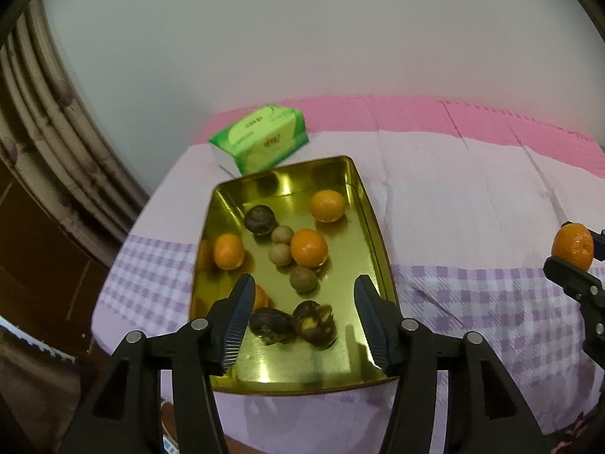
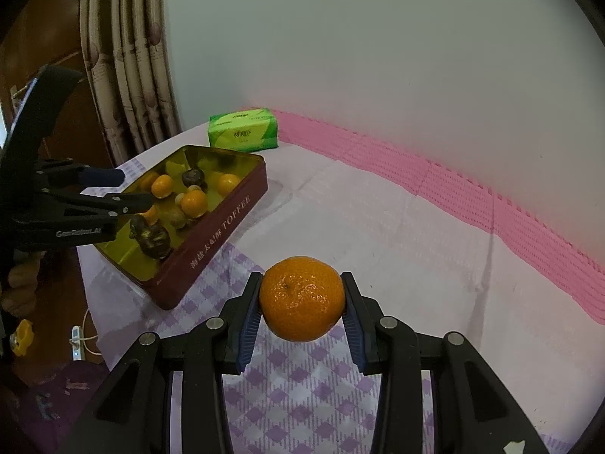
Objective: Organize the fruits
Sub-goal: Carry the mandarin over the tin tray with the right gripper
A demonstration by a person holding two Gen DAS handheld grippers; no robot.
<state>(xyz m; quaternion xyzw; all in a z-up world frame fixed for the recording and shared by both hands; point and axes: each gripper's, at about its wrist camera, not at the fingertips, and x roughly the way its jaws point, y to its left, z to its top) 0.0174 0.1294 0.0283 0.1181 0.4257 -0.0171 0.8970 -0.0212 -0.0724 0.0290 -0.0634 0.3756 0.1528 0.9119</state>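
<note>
A gold-lined toffee tin (image 1: 372, 227) sits on the cloth-covered table and holds several oranges (image 1: 308, 247), small brown round fruits (image 1: 280, 254) and dark wrinkled fruits (image 1: 314, 321). My left gripper (image 1: 302, 319) is open and empty, hovering above the tin's near end. My right gripper (image 2: 302, 316) is shut on an orange (image 2: 301, 298), held above the checked cloth to the right of the tin (image 2: 211, 234). That orange also shows in the left wrist view (image 1: 573, 246). The left gripper shows in the right wrist view (image 2: 113, 189) over the tin.
A green tissue pack (image 1: 261, 137) lies behind the tin by the wall. A pink foam mat (image 2: 472, 196) runs along the wall. Curtains (image 2: 128, 56) hang at the left. The table's left edge drops to a floor with a cable and clutter (image 2: 77, 344).
</note>
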